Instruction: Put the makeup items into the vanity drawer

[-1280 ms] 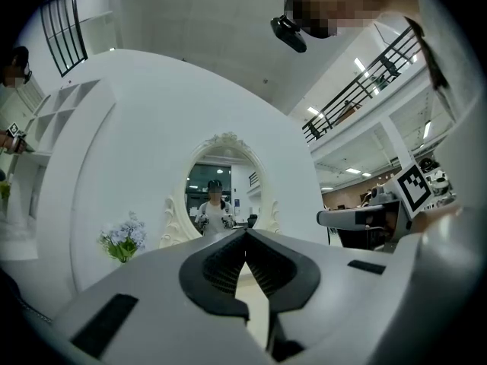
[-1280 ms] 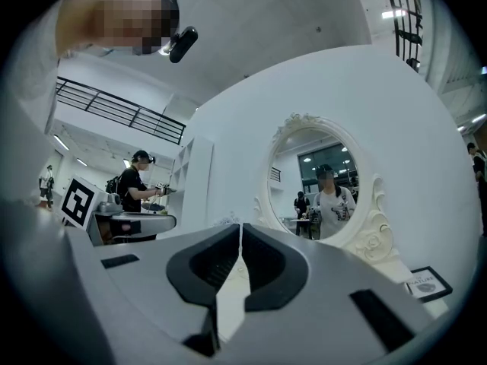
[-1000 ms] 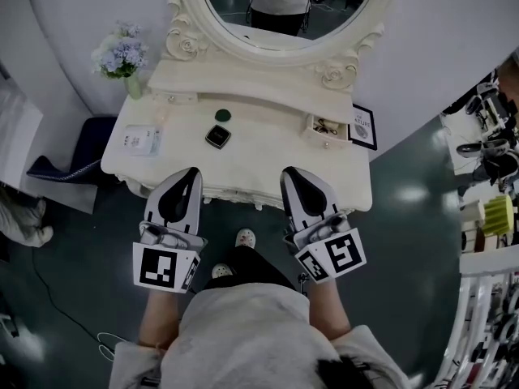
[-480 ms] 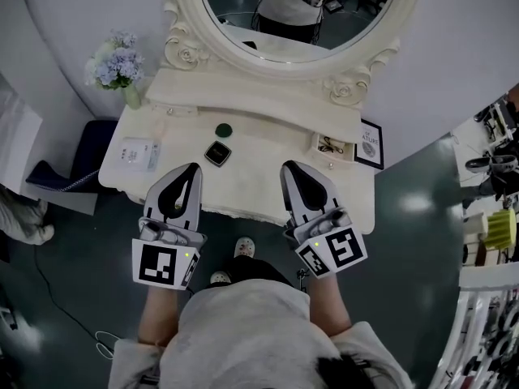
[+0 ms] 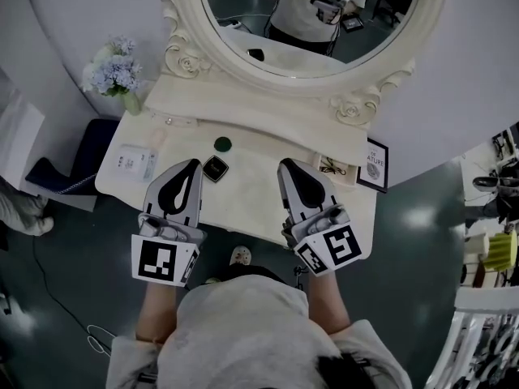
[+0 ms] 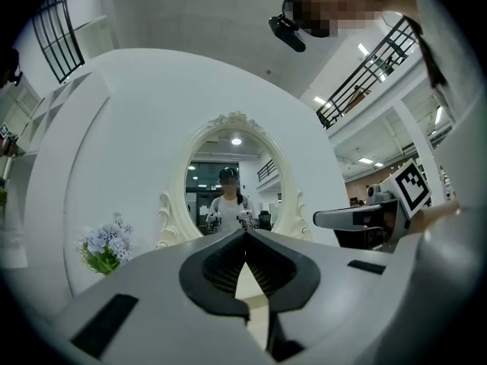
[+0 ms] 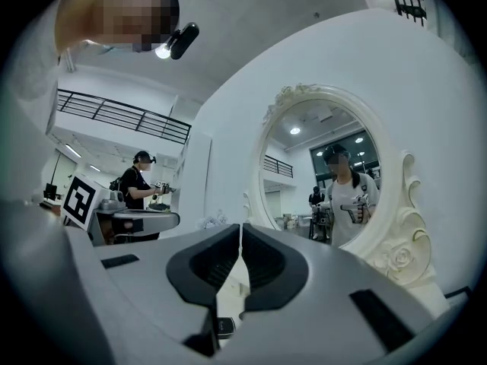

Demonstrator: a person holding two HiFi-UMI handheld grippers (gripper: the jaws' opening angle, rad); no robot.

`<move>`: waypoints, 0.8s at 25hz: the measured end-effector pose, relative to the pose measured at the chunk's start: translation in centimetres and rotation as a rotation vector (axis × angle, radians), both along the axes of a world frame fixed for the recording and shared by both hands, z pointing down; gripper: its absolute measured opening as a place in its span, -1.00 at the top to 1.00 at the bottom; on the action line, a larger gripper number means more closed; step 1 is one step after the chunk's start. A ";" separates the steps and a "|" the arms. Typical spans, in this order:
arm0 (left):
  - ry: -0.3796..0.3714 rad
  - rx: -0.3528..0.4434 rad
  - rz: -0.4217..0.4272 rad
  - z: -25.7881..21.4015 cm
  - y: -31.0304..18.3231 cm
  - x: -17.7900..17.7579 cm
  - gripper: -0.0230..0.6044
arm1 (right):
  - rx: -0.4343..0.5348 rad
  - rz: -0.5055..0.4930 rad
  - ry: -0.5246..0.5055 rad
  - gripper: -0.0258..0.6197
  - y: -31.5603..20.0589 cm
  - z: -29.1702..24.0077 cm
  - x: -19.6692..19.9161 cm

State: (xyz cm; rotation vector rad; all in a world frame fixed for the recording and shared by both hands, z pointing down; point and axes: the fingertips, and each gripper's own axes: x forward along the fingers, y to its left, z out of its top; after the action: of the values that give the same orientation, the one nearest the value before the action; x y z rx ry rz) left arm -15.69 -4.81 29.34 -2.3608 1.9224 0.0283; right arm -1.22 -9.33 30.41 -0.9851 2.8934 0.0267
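On the cream counter (image 5: 251,197): black square compact (image 5: 215,168) and round dark-green disc (image 5: 222,143), near but apart. The left tool (image 5: 194,164) and right tool (image 5: 285,166) have jaws together, empty.

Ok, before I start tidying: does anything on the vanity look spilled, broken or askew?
Nothing spilled or broken. The black compact lies turned at an angle, and the small drawer at right looks open.
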 end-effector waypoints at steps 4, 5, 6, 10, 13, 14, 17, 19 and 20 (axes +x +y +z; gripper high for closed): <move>0.007 0.020 -0.030 -0.3 -1.5 0.3 0.88 | -0.005 -0.037 0.005 0.84 -1.4 0.4 -0.1; 0.005 0.019 -0.036 -0.3 -1.7 0.3 0.88 | -0.006 -0.045 0.006 0.84 -1.6 0.5 -0.2; 0.002 0.017 -0.039 -0.1 -1.9 0.4 0.88 | -0.009 -0.052 0.009 0.84 -1.9 0.7 -0.2; -0.009 -0.017 -0.042 1.1 -2.7 0.6 0.88 | -0.029 -0.063 0.019 0.84 -2.9 1.7 -0.4; -0.004 -0.025 -0.041 1.6 -3.5 0.4 0.88 | -0.049 -0.069 0.023 0.84 -3.4 2.5 -0.9; -0.004 -0.037 -0.041 1.9 -3.7 0.3 0.88 | -0.056 -0.068 0.025 0.84 -3.6 2.7 -1.1; -0.005 -0.091 -0.025 3.3 -4.5 -0.2 0.88 | -0.075 -0.061 0.030 0.84 -4.2 3.3 -1.7; -0.003 -0.125 -0.005 4.3 -5.2 -0.4 0.88 | -0.087 -0.051 0.038 0.84 -4.7 3.7 -2.2; 0.001 -0.140 0.004 4.7 -5.6 -0.5 0.88 | -0.096 -0.045 0.043 0.84 -4.8 4.0 -2.3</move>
State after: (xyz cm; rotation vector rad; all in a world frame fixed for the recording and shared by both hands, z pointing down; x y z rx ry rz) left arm -16.21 -10.37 34.05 -2.4516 1.9817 -0.1087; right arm -3.57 -14.17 34.43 -0.9449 2.9799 -0.0963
